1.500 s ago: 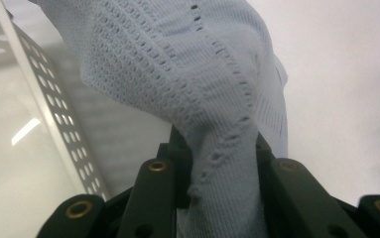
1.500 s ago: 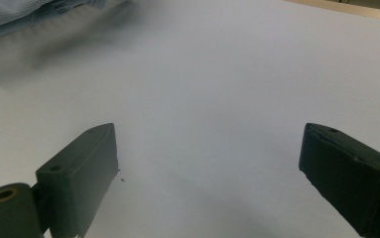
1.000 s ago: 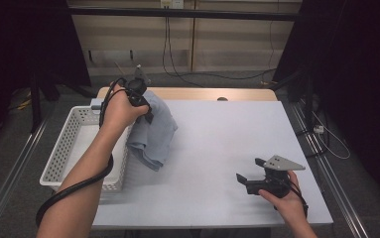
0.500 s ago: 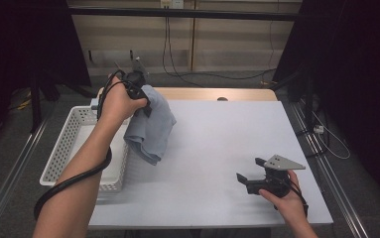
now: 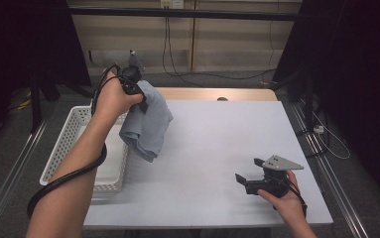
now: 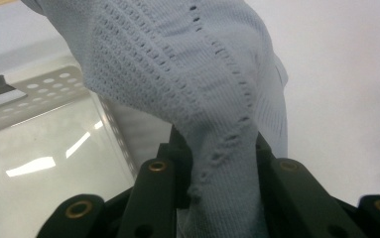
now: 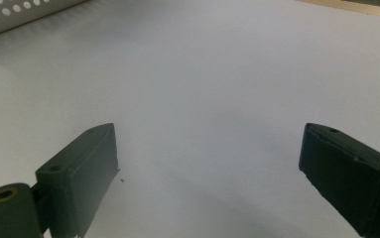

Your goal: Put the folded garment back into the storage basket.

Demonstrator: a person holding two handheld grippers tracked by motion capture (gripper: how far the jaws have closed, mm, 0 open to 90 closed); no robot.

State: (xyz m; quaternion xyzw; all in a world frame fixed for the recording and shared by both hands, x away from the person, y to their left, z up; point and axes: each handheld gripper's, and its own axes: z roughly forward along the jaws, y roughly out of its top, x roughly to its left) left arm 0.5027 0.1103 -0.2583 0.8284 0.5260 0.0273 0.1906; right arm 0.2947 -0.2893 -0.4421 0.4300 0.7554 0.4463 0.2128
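The left gripper is squeezed shut on a bunched bit of the blue cloth, which hangs in the air between the white basket and the bench. The cloth is held by one small pinch, so it could slip out and fall on the basket's edge. The right gripper rests wide open, holding nothing.

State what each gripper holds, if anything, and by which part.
The left gripper holds the light blue cloth by a bunched upper fold, lifted beside the white basket. The right gripper holds nothing.
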